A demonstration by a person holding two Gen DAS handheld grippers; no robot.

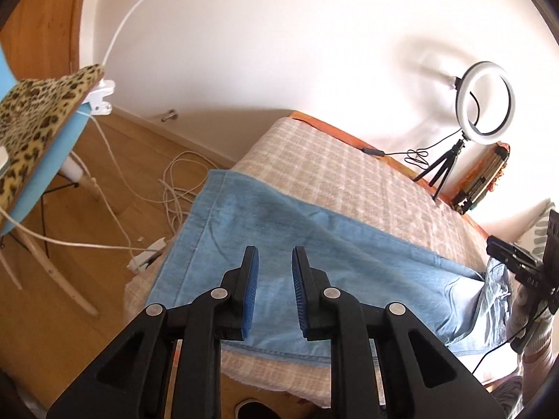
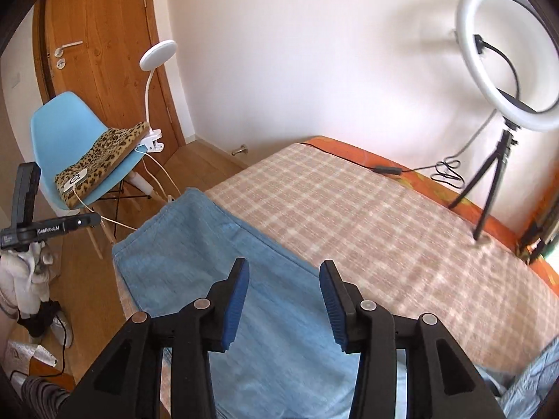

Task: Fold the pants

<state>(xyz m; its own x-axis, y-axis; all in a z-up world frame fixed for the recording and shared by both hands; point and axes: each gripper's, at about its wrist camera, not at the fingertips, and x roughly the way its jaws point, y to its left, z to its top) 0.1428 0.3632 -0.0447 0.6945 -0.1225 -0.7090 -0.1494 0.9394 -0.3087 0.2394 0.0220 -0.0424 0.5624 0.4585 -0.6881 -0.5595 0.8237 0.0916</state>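
Observation:
Light blue pants point(image 1: 279, 223) lie flat along the near edge of a bed with a checked blanket point(image 1: 349, 174). The leg hem points to the left and the waist with its drawstring point(image 1: 496, 289) to the right. My left gripper point(image 1: 276, 255) hovers above the leg part, open, with nothing between its blue pads. In the right wrist view the pants point(image 2: 195, 255) stretch from the bed's left corner toward the camera. My right gripper point(image 2: 284, 265) hangs over them, open wider, holding nothing.
A ring light on a tripod point(image 2: 506, 56) stands on the far side of the blanket point(image 2: 384, 227), its cable trailing along the bed's edge. A blue chair point(image 2: 70, 132) with a leopard cushion and clip lamp stands left of the bed. Loose cables point(image 1: 174, 188) lie on the wooden floor.

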